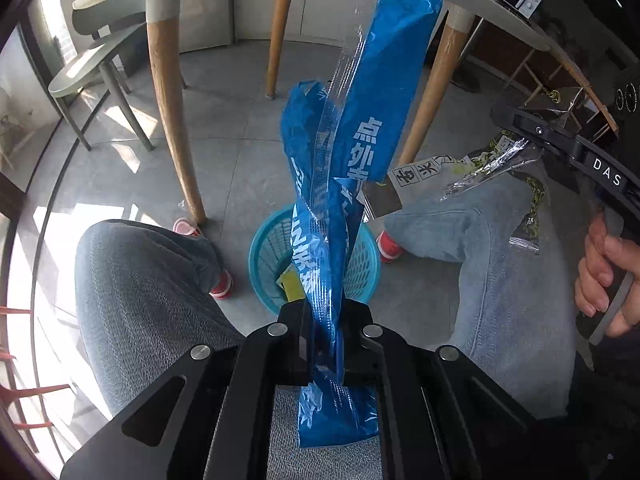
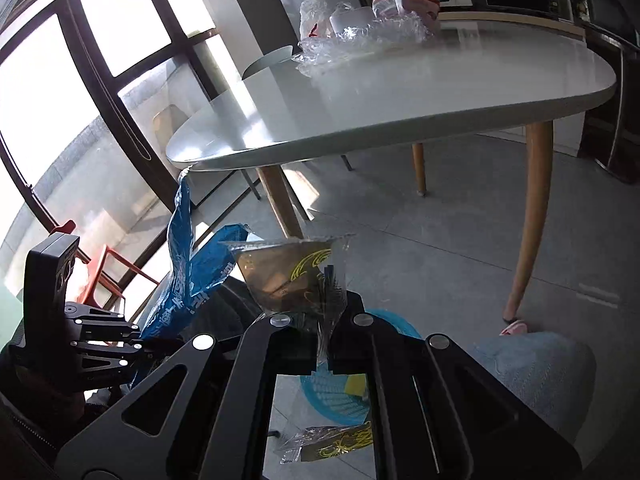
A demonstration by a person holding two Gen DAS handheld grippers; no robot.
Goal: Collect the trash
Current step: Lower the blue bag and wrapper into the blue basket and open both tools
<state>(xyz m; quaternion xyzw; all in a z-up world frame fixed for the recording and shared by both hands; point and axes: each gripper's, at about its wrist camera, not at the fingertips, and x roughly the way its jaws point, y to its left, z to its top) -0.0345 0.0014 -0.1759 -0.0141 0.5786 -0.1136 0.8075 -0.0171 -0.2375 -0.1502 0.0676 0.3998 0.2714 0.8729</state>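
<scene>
Down the middle of the left wrist frame, the left gripper [image 1: 325, 344] was clamped tight on a long, crinkly blue plastic wrapper [image 1: 360, 140], above a round turquoise mesh basket [image 1: 260, 256] on the grey tiled floor [image 1: 224, 128]. At right, the right gripper [image 2: 325, 320] was pinched on a glossy dark foil packet [image 2: 288, 276] with yellow print

Grey tile floor [image 1: 224, 132], white table [image 2: 400, 92] w/ wood legs, sunlit windows [image 2: 60, 80].
</scene>
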